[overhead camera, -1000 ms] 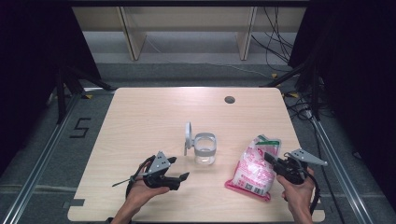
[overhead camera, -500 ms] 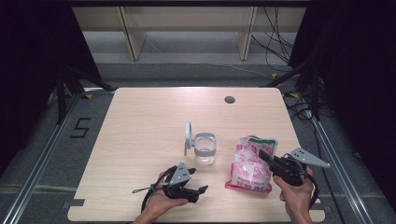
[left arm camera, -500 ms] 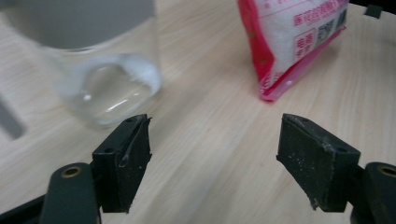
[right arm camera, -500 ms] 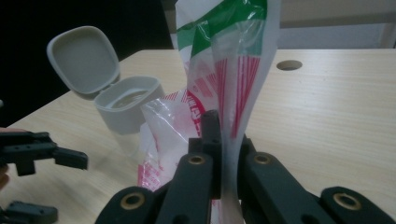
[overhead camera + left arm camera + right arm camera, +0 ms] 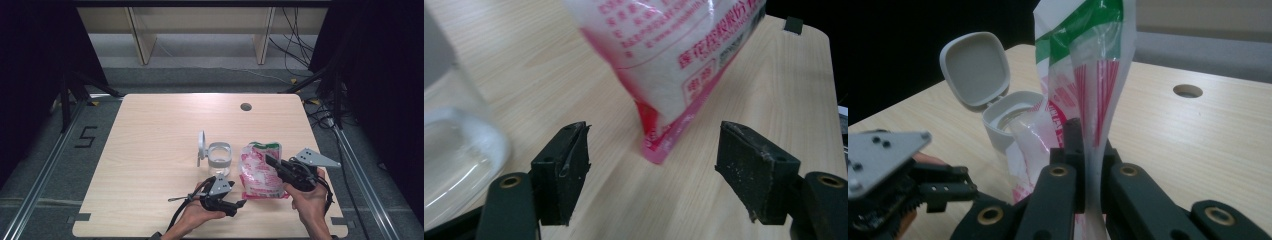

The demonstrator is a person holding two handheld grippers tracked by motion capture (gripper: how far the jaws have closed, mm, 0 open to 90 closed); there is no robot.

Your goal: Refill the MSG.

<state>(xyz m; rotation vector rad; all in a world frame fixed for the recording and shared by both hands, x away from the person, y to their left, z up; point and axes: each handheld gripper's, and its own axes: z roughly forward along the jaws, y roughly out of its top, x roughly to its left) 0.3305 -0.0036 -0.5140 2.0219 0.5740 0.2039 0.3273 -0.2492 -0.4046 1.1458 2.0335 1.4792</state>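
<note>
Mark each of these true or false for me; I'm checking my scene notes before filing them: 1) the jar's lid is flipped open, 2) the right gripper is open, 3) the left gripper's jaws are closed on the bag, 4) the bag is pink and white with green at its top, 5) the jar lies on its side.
1) The jar has its lid flipped open: true.
2) The right gripper is open: false; it is shut on the bag.
3) The left gripper is closed on the bag: false; its jaws stand apart, the bag's lower corner between them, untouched.
4) The bag is pink and white with green at its top: true.
5) The jar lies on its side: false; it stands upright on the table.
</note>
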